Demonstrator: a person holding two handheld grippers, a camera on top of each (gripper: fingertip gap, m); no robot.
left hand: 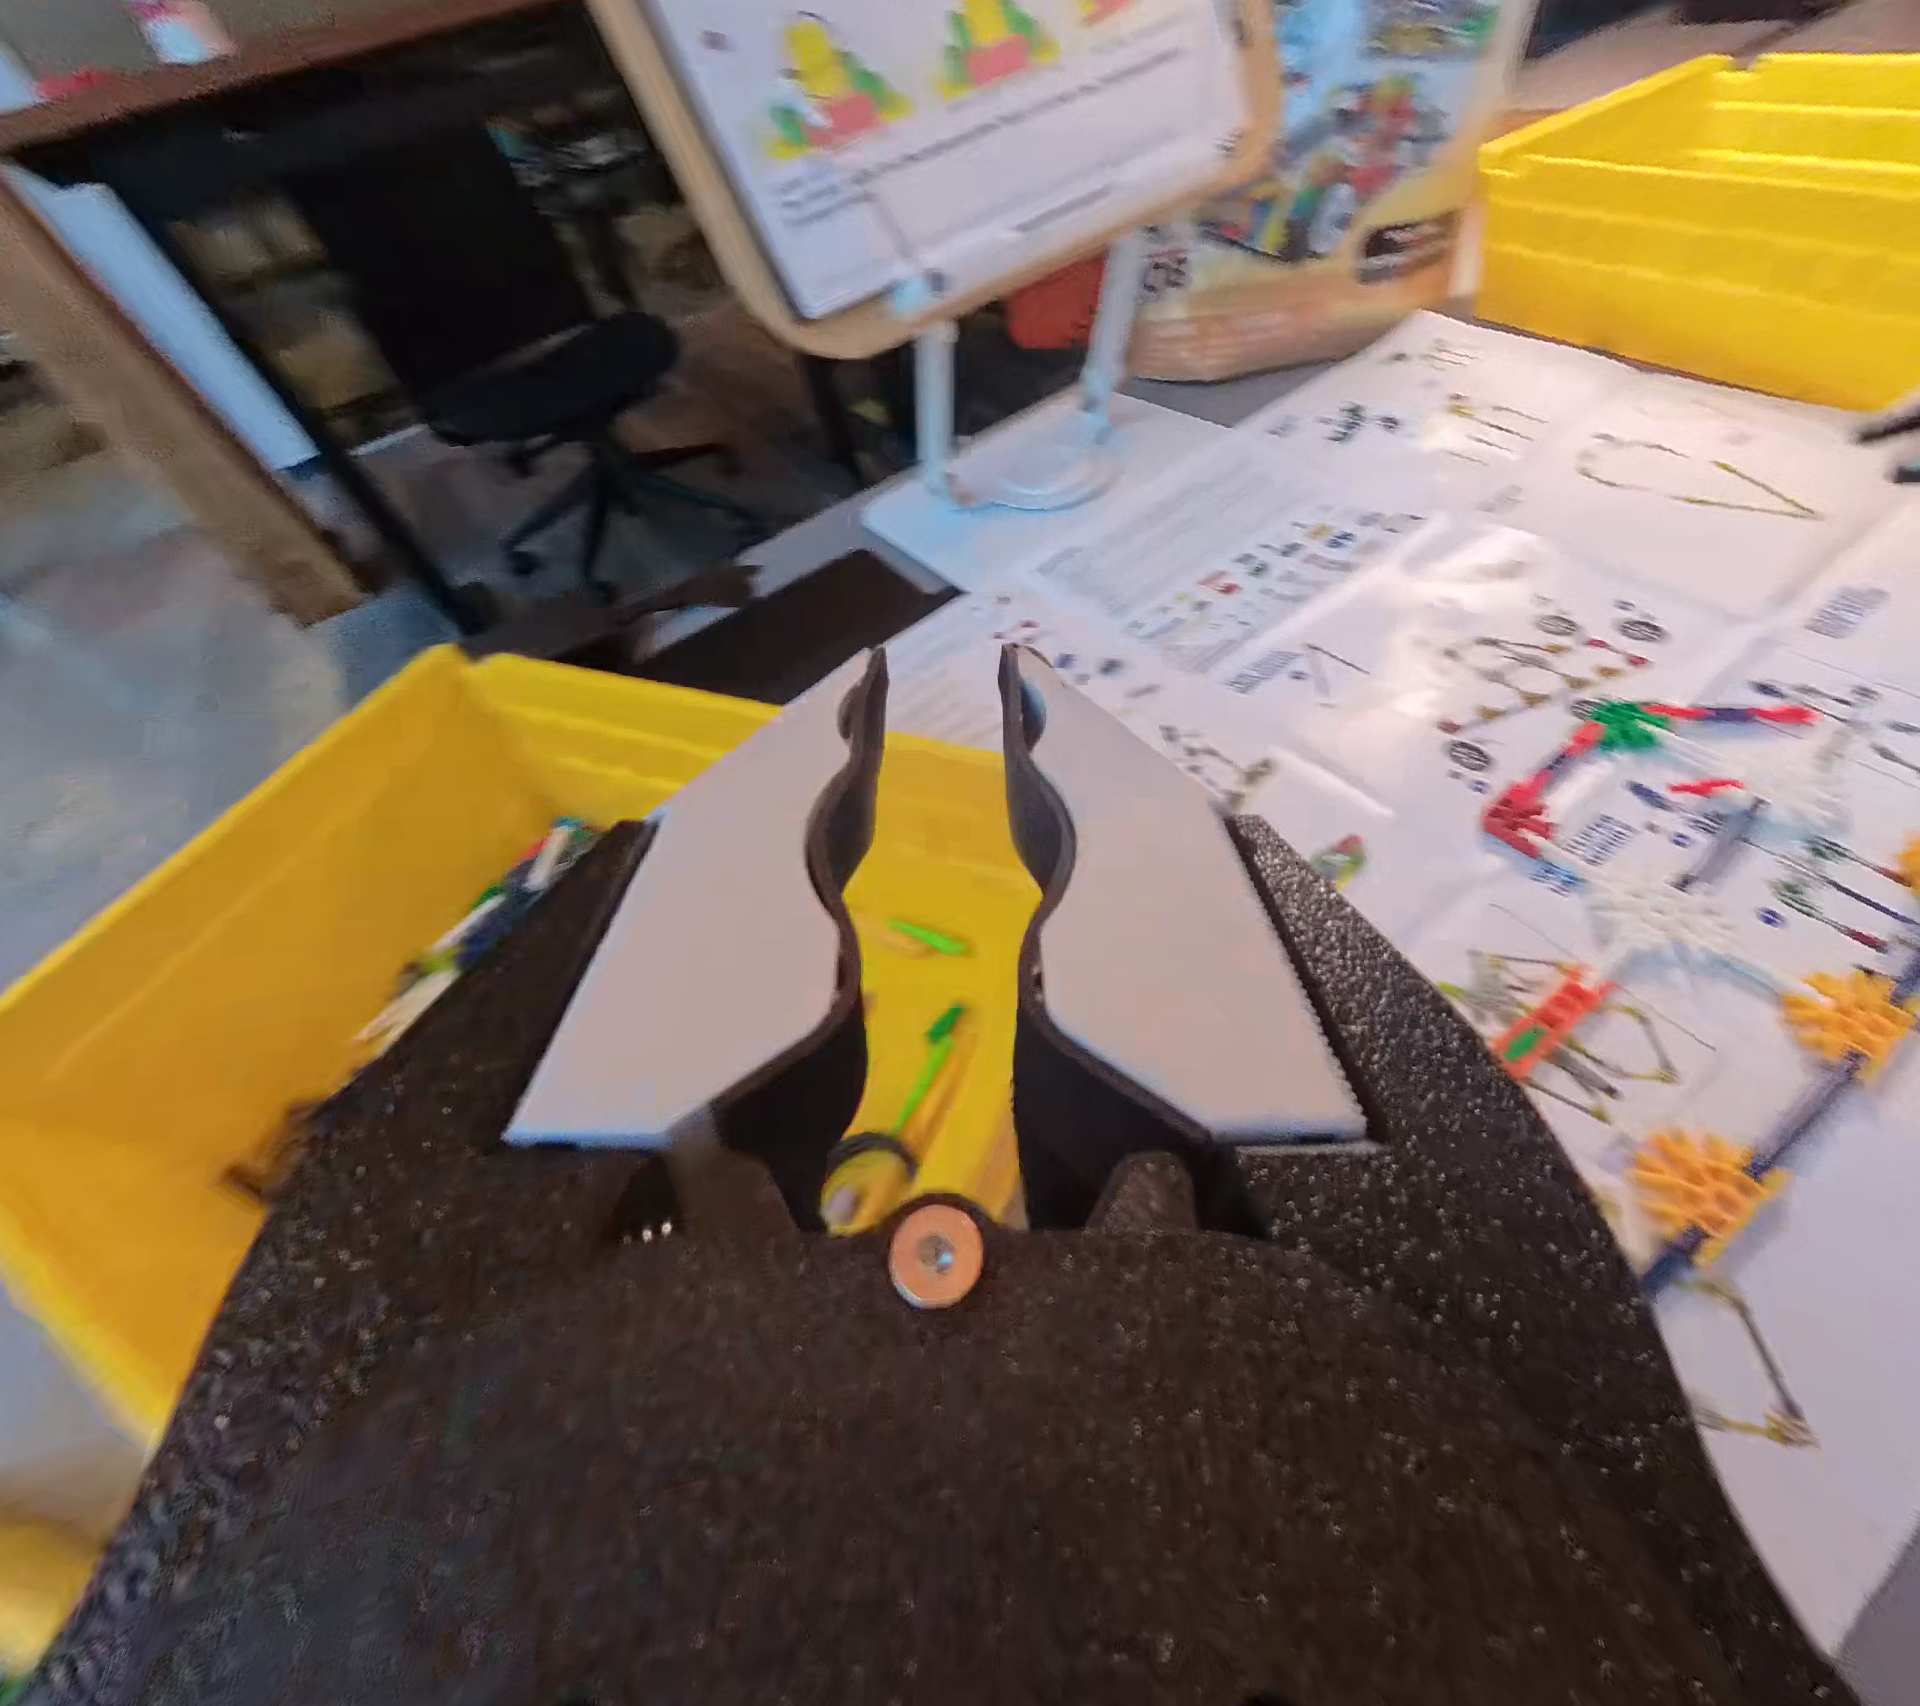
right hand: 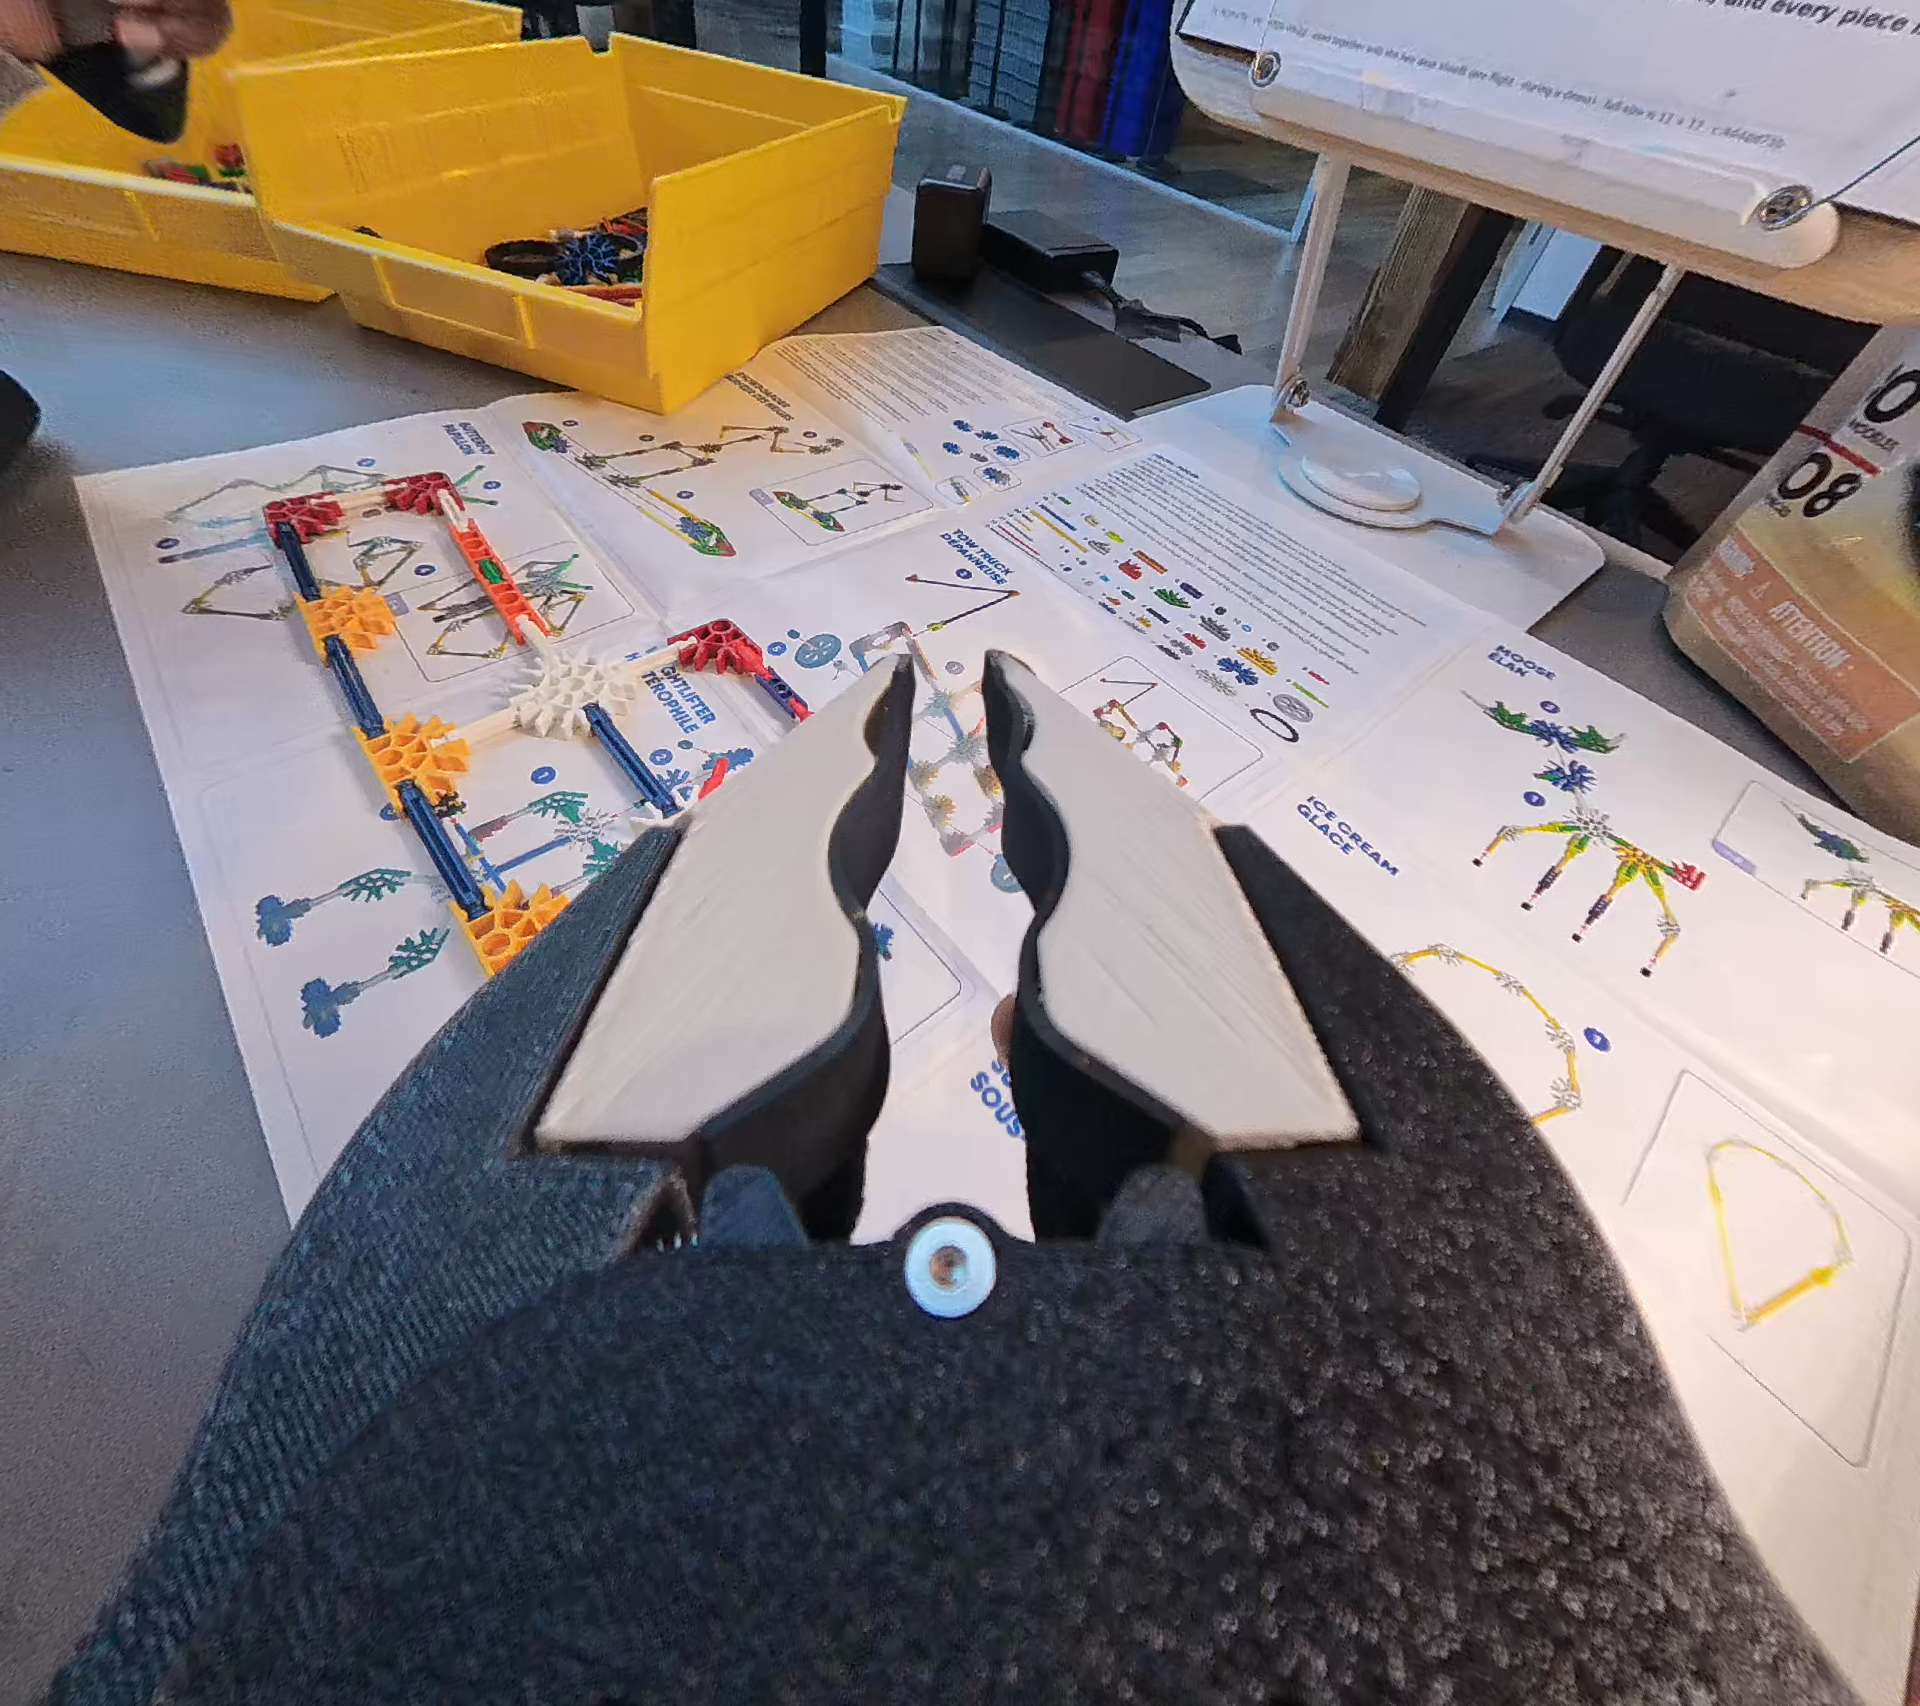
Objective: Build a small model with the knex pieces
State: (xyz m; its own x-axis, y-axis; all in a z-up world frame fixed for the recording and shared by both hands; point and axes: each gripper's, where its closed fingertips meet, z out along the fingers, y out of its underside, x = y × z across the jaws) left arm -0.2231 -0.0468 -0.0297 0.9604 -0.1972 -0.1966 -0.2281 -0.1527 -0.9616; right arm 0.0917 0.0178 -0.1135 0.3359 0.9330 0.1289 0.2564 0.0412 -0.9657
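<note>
Left claw (left hand: 942,669) narrow, empty, over yellow bin (left hand: 239,939) of loose rods. Right claw (right hand: 948,669) narrow, empty, above instruction sheet (right hand: 1195,596) on counter (right hand: 94,825), just beside rod-and-connector frame (right hand: 416,669).

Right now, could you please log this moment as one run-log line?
left gripper: open, empty, over yellow bin | right gripper: open, empty, above instruction sheet | rod-and-connector frame: on sheet
</note>
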